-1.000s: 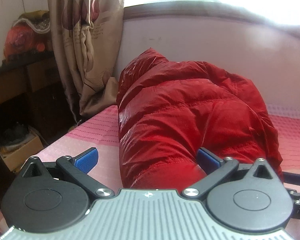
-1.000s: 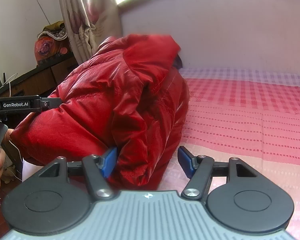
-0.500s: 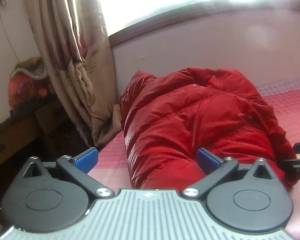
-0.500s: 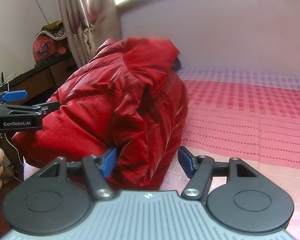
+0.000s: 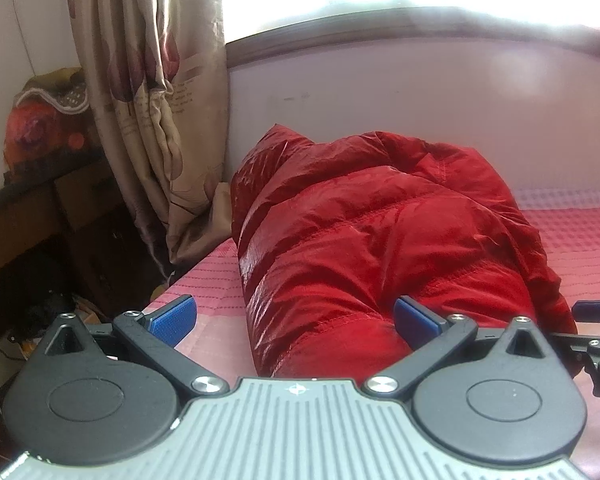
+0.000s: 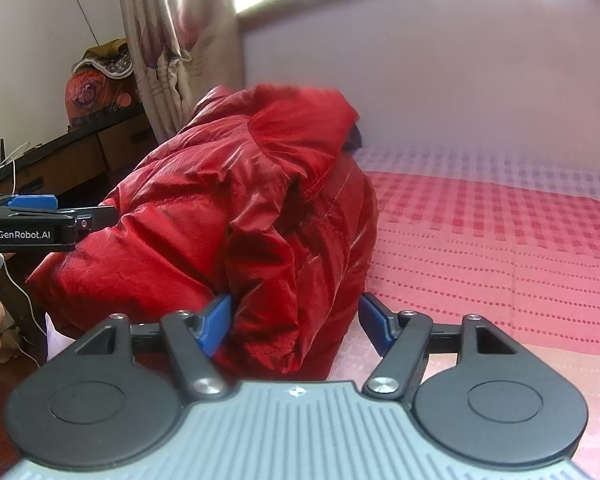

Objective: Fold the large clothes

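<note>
Down jacket: a glossy red quilted down jacket [image 5: 380, 240] lies bunched in a thick mound on the bed, near the bed's left edge and close to the wall; in the right wrist view [image 6: 228, 216] its hood sits at the top of the heap.
Left tool: the left tool [image 5: 296, 318] has its blue pads spread wide. The near end of the jacket sits between them; the right pad [image 5: 414, 316] touches the fabric, the left pad [image 5: 172, 316] stands clear over the sheet. It grips nothing.
Right tool: the right tool [image 6: 296, 322] is parted about halfway, with a hanging fold of the jacket between its pads. The left pad [image 6: 216, 322] is against the cloth; whether the right pad [image 6: 374, 322] touches it I cannot tell.
Bed: a pink and red checked sheet [image 6: 500, 248] covers the bed, bare to the right of the jacket.
Curtain: a beige flowered curtain [image 5: 152, 100] hangs left of the jacket, its hem touching the bed's corner.
Cabinet: a dark wooden cabinet [image 6: 80, 156] stands beyond the curtain.
</note>
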A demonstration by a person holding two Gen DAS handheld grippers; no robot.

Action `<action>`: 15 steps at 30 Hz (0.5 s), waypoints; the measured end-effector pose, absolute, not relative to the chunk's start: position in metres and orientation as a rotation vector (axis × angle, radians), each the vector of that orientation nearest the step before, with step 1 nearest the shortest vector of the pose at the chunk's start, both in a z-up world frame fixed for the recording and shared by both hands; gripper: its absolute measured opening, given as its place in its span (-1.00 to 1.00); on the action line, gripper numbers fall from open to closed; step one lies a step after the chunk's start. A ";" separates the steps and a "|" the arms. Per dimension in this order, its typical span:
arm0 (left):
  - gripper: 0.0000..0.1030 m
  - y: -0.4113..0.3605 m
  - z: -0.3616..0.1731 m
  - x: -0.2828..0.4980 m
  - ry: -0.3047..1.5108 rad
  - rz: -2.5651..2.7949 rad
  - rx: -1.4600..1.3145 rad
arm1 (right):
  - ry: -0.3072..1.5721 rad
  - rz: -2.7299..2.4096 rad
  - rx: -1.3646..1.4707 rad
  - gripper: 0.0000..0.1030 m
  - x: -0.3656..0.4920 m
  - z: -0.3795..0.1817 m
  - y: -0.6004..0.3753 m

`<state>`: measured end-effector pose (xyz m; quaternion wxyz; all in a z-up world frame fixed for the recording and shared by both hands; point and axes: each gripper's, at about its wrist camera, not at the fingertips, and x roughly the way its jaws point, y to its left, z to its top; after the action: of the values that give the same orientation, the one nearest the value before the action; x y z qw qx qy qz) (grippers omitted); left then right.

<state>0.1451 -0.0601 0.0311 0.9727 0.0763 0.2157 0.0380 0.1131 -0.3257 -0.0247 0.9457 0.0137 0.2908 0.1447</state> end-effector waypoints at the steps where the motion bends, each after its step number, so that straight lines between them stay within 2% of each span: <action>1: 1.00 -0.059 0.031 0.145 0.439 0.076 0.150 | 0.592 0.293 0.027 0.36 0.113 -0.025 -0.325; 15: 1.00 -0.058 0.037 0.146 0.469 0.064 0.121 | 0.586 0.297 0.022 0.39 0.112 -0.020 -0.327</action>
<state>0.1464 -0.0582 0.0368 0.9703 0.0600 0.2321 0.0318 0.1118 -0.3265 -0.0203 0.9465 0.0110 0.2878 0.1458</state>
